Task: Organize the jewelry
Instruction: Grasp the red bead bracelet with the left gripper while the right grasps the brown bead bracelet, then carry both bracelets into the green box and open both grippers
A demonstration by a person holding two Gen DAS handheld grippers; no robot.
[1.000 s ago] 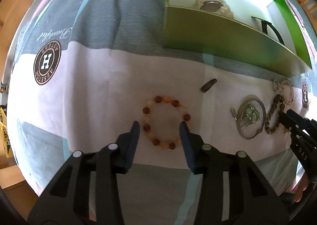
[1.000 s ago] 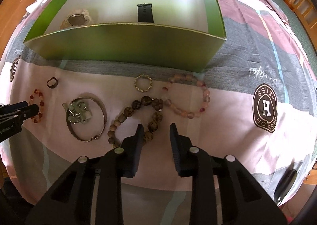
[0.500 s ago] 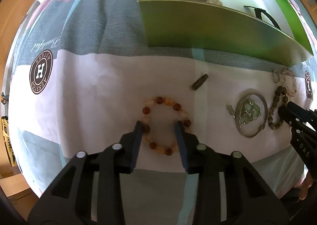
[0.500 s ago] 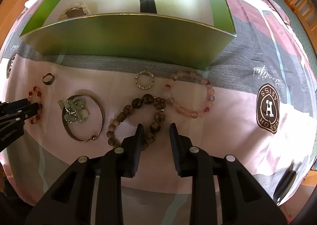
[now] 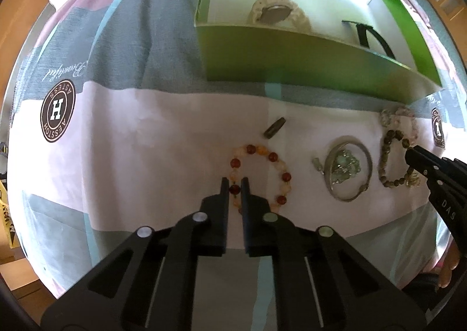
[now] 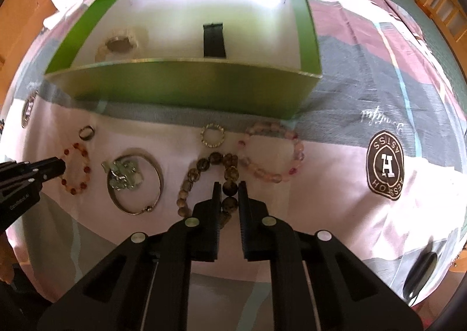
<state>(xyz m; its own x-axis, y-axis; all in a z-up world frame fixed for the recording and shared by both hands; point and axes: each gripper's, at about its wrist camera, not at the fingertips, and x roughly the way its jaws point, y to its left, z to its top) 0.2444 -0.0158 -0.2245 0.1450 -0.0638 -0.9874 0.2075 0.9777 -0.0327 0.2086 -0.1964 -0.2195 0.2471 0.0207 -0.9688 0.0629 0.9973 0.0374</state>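
Lying on a patterned bedsheet (image 6: 335, 185) before a green box (image 6: 186, 83): silver bangle (image 6: 137, 185), small ring (image 6: 87, 132), pink bead bracelet (image 6: 273, 153). Left tongs (image 5: 234, 185) pinched onto a dark bead of the red-and-amber bracelet (image 5: 262, 173). Right tongs (image 6: 229, 188) clamped on the brown bead bracelet (image 6: 204, 167), both bracelets flat on the bed.

Bright daylight, glare on white box floor (image 6: 181, 30); fisheye edges warped, dark vignette corners.

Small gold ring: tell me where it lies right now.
In the right wrist view, the small gold ring lies on the bedsheet just before the green box, beside the pink bead bracelet.
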